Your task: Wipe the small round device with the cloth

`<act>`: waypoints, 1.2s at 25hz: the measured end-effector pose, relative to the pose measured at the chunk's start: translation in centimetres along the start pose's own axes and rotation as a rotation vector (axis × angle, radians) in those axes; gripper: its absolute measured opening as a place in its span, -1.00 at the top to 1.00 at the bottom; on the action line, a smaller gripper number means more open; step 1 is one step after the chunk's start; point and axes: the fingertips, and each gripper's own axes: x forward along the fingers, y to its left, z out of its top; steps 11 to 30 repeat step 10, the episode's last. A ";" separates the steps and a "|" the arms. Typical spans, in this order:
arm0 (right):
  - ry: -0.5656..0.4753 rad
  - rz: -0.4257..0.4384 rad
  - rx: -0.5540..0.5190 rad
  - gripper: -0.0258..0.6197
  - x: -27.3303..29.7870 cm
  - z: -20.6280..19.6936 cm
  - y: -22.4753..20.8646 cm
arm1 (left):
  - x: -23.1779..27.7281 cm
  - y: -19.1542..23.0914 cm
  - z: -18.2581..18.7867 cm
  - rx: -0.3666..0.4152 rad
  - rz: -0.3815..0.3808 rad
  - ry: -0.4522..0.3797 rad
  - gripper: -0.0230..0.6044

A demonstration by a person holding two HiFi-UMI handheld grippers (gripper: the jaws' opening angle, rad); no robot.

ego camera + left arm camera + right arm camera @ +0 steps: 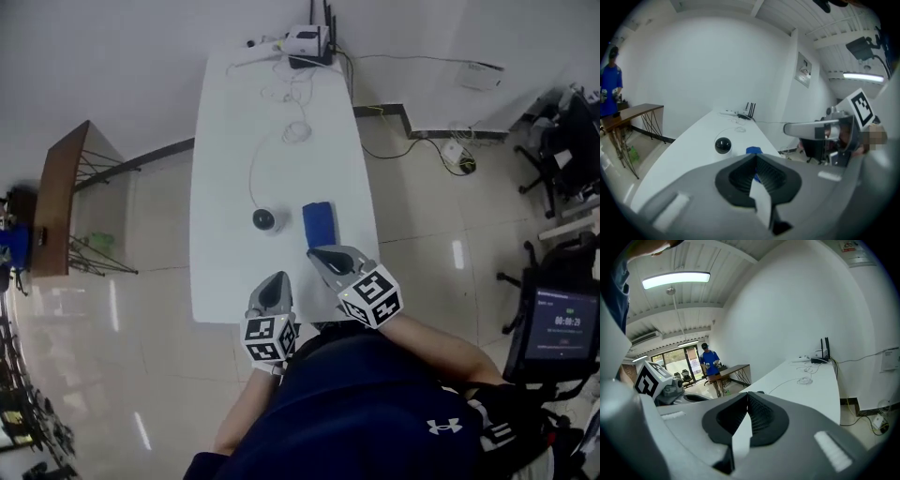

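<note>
Spanning centre of head view, long white worktop (216, 187) is seen. Left tongs (274, 281) and right tongs (316, 252) are held over near end of worktop, both pressed fully together, nothing gripped. Blue cloth (319, 223) is laid flat on worktop just ahead of right tongs. Small round device (265, 220) is set just left of cloth, apart from it; white cable (250, 178) is run from it toward far end.

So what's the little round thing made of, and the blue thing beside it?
The small round device looks like hard plastic: a dark, shiny dome on a pale base. The blue cloth seems soft fabric, matte and folded into a flat rectangle, though it's too small to be sure.
</note>
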 end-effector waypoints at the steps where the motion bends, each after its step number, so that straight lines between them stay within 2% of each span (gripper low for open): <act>1: -0.009 -0.005 -0.011 0.88 -0.3 0.4 -0.3 | 0.3 -0.3 0.3 0.000 -0.005 -0.007 0.93; 5: -0.010 -0.011 -0.034 0.88 -0.5 -0.1 -0.3 | 0.2 -0.5 0.4 -0.011 -0.005 -0.034 0.93; 10: 0.012 -0.015 -0.007 0.88 0.4 -1.7 2.5 | -2.5 1.1 -0.6 -0.032 0.000 -0.036 0.93; 30: 0.012 -0.015 -0.007 0.88 0.4 -1.7 2.5 | -2.5 1.1 -0.6 -0.032 0.000 -0.036 0.93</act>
